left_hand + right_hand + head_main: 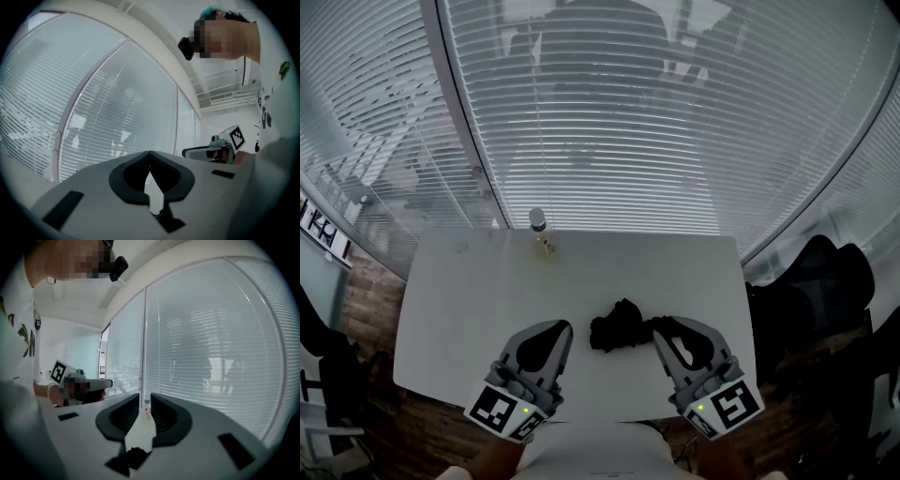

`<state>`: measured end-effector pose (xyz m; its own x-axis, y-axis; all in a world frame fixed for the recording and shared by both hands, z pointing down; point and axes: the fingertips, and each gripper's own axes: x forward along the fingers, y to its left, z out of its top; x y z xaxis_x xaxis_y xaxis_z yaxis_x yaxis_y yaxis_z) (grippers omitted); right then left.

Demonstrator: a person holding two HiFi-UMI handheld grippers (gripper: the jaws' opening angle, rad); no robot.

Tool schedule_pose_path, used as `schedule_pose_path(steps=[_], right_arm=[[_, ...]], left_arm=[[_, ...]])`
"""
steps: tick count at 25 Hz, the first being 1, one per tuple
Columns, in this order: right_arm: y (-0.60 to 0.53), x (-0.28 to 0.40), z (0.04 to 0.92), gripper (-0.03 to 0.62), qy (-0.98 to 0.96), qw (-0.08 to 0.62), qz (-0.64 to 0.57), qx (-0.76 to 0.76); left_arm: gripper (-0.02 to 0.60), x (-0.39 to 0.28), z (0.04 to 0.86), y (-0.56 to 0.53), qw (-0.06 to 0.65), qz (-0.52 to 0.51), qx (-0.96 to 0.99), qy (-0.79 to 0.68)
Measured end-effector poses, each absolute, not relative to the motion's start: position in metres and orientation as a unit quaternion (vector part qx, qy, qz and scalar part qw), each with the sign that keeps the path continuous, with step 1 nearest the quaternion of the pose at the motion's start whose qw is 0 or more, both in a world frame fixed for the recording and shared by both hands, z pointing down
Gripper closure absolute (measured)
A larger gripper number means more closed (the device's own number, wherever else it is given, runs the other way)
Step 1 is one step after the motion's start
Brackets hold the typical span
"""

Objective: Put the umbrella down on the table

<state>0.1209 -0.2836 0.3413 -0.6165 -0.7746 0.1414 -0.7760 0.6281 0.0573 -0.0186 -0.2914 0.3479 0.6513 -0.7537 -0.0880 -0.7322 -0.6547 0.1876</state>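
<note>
The black folded umbrella (617,335) lies bunched on the white table (469,300), near its front edge. My right gripper (661,325) rests just right of it, its tip against the fabric, and its jaws are shut to a thin slit in the right gripper view (145,397). A dark lump (136,456) shows low in that slit; I cannot tell whether it is pinched. My left gripper (562,326) sits to the umbrella's left, apart from it. Its tips meet with nothing between them in the left gripper view (150,154).
A small clear bottle (540,225) with a grey cap stands at the table's far edge, in front of the window blinds (628,141). Something dark and bulky (825,281) sits off the table's right side. Brown wood floor (375,300) shows at the left.
</note>
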Motion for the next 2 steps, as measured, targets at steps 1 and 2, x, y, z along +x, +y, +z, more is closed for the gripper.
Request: schedule_pose_path(steps=[1, 2], right_arm=[[-0.2835, 0.1205, 0.3428, 0.511, -0.899, 0.077, 0.004, 0.431], [-0.2834, 0.1201, 0.3445, 0.511, -0.899, 0.077, 0.004, 0.431]], left_arm=[[0.569, -0.0192, 0.3491, -0.2916, 0.068, -0.080, 0.906, -0.410], [0.569, -0.0198, 0.3503, -0.2917, 0.067, -0.081, 0.906, -0.411]])
